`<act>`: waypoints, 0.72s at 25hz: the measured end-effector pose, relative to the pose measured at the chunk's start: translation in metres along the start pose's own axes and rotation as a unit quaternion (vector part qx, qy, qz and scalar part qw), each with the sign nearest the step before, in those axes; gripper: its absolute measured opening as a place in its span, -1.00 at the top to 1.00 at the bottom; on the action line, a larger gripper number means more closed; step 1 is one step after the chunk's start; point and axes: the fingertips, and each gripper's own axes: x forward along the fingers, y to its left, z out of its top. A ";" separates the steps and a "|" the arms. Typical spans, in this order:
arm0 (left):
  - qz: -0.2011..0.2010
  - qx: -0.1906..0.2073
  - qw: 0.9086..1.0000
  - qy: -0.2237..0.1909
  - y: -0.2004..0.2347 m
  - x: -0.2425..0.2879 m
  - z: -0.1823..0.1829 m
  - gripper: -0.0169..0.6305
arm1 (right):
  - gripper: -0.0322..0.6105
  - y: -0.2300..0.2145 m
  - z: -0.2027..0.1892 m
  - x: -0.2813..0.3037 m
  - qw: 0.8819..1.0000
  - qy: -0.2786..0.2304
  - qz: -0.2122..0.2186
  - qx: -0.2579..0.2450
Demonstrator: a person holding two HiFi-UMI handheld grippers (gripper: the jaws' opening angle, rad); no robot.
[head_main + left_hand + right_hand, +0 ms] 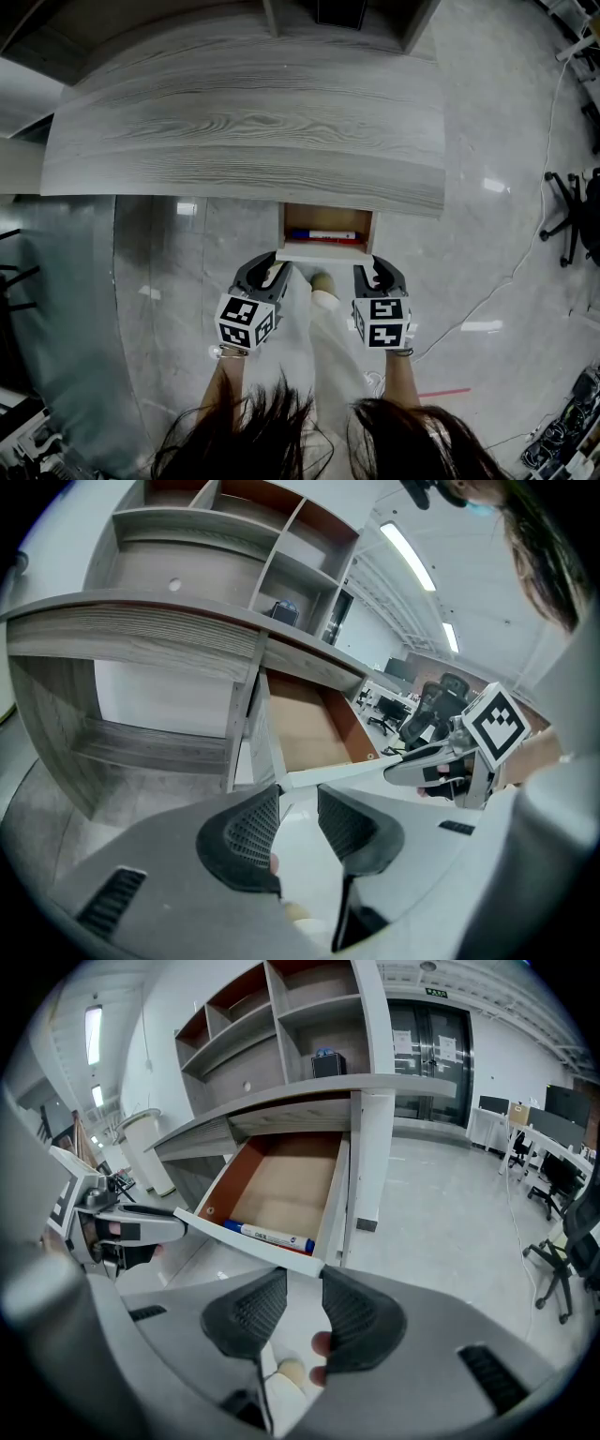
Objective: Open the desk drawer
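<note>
**Supervisor:** Where was the drawer [324, 251] when you looked?

**Operator:** Under the desk's [244, 122] front edge, toward its right end in the head view, and already standing well out of its opening. 1 marker [267, 1235] lay inside it, along the front wall.

**Supervisor:** And your 2 grippers?

**Operator:** I had 1 at each front corner. The left gripper [298, 799] had its jaws a little apart with the front panel's [246, 1238] left end right at their tips. The right gripper [304, 1279] was the same at the right end. On both, the gap looked wider than the panel's edge, so I judged that neither was clamped on anything.

**Supervisor:** How did you expect the drawer to handle?

**Operator:** Stiff and light. It was a shallow board box with a thin white front, and 1 pen adds no weight to speak of. I saw no knob or pull on it, so the top edge of the front panel was the only place to take hold. The painted face looked smooth, and I guessed the ribbed pads could slip on it if they only pinched the very corner.

**Supervisor:** So where would you grip?

**Operator:** On the top edge, a little in from each corner, with the pads seated deeper over the panel. I would pull evenly with both hands — an uneven pull might rack it on its runners. The marker was loose, so I expected it to roll.
</note>
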 end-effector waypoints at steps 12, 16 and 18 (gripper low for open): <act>0.001 -0.008 1.000 -0.006 0.001 0.002 -0.004 0.56 | 0.53 0.000 -0.003 0.003 1.000 -0.002 0.006 0.004; 0.003 -0.011 1.000 -0.006 0.001 0.002 -0.003 0.56 | 0.53 -0.001 -0.003 0.002 1.000 -0.003 0.006 0.011; 0.005 -0.013 1.000 -0.007 0.002 0.002 -0.004 0.56 | 0.53 -0.001 -0.003 0.003 1.000 -0.003 0.007 0.013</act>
